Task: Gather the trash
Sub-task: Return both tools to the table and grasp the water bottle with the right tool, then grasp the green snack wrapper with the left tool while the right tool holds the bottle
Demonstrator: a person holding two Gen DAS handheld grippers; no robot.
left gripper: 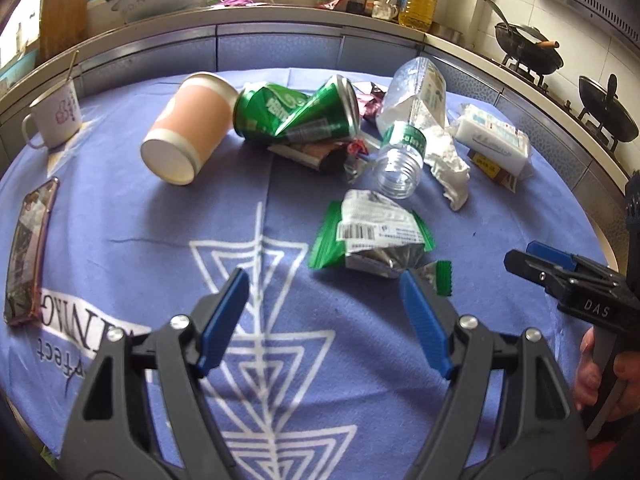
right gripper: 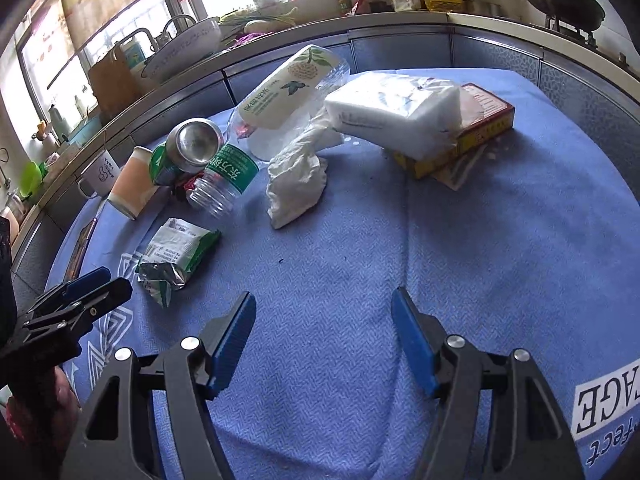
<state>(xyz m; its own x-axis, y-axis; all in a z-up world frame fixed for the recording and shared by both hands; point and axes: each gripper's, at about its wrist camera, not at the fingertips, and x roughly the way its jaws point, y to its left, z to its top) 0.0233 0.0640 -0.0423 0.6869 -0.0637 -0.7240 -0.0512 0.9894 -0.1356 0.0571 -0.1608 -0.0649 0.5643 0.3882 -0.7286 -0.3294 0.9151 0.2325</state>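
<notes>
Litter [left gripper: 372,236] beyond gaping left gripper [left gripper: 324,280]

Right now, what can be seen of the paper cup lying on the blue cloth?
The paper cup lies on its side on the blue cloth, its white base turned toward the left-hand camera and its open mouth pointing away. The wall is pale pink with a white band at each end; it looks like plain coated paper, undented. Its rim end rests against, or very near, the crushed green can. A white mug stands apart on its other side. Nothing grips it.
</notes>
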